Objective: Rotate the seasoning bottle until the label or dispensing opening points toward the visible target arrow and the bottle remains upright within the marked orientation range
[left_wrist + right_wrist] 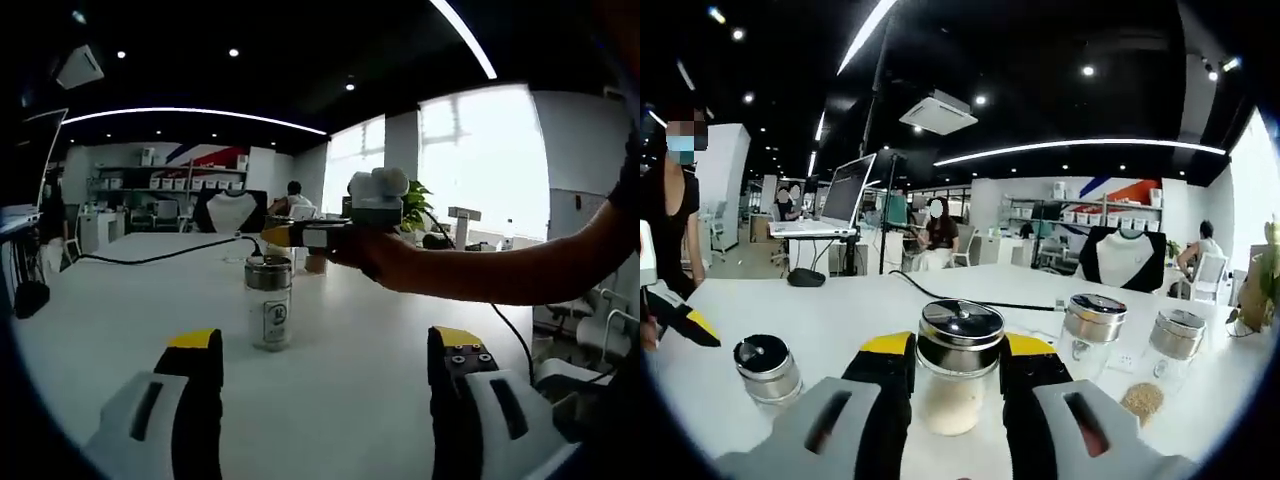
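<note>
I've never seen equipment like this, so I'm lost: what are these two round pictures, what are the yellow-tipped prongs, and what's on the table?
There is no robot here. A person holds a two-jaw claw in each hand, and each claw carries a fisheye camera looking forward along its jaws.

In the left gripper view, the left claw is open, its yellow-tipped jaws apart above the white table. Ahead stands a seasoning bottle with a metal cap and a label facing this camera. The person's hand reaches in from the right, holding the right claw at the cap.

The right gripper view looks from that right claw; its jaws sit on either side of the same seasoning bottle, just under the cap. Three more metal-capped jars stand around it on the table.
</note>
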Available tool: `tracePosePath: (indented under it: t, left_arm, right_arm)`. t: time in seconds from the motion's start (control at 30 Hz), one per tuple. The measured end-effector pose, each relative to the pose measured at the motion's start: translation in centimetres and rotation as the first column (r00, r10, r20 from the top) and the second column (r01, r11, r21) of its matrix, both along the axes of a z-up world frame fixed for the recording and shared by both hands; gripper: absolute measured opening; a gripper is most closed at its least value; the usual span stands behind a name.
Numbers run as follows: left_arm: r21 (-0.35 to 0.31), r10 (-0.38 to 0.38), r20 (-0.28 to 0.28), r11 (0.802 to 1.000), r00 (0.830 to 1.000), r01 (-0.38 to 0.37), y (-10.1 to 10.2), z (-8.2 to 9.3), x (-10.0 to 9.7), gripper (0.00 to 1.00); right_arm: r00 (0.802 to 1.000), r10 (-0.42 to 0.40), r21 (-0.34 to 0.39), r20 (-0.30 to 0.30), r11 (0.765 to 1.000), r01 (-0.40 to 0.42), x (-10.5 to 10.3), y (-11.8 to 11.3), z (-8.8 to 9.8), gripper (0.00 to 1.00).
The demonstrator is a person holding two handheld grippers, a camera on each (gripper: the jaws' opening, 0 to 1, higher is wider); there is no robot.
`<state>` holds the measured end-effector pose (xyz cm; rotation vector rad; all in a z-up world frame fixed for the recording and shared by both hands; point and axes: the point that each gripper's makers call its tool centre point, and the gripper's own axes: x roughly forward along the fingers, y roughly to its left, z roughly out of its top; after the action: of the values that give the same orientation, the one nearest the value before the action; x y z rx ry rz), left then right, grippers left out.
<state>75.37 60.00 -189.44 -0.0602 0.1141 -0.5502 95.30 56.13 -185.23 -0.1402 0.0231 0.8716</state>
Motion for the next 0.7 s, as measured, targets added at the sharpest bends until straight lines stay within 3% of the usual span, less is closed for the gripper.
tracePosePath:
  t: [0.07,0.2,0.47,0.6,0.7]
  left_arm:
    - [-0.001,0.0,0.003,1.0,1.0,0.0,-0.1,0.0,0.1,0.89]
    - [-0.098,-0.029,0.001,0.995,1.0,0.028,-0.8,0.6,0.1,0.9]
    - [-0.062,-0.072,0.03,0.995,0.997,0.073,-1.8,0.8,-0.2,0.89]
    - [-0.032,-0.144,0.057,0.989,0.988,0.146,-2.9,1.0,-0.7,0.88]
    - [-0.067,-0.175,0.07,0.982,0.982,0.179,-3.3,1.6,-1.0,0.85]
  right_arm:
    - [1.0,0.015,-0.001,0.008,1.0,-0.015,-1.0,-0.7,0.2,0.31]
    - [0.999,0.044,0.019,-0.005,0.999,-0.044,-3.0,-2.0,0.5,0.31]
    - [0.995,0.095,-0.008,0.034,0.995,-0.095,-7.0,-3.9,1.0,0.31]
    - [0.986,0.166,0.09,-0.014,0.982,-0.164,-9.6,-4.8,1.8,0.31]
    - [0.983,0.186,0.11,-0.001,0.977,-0.185,-11.2,-5.3,2.3,0.31]
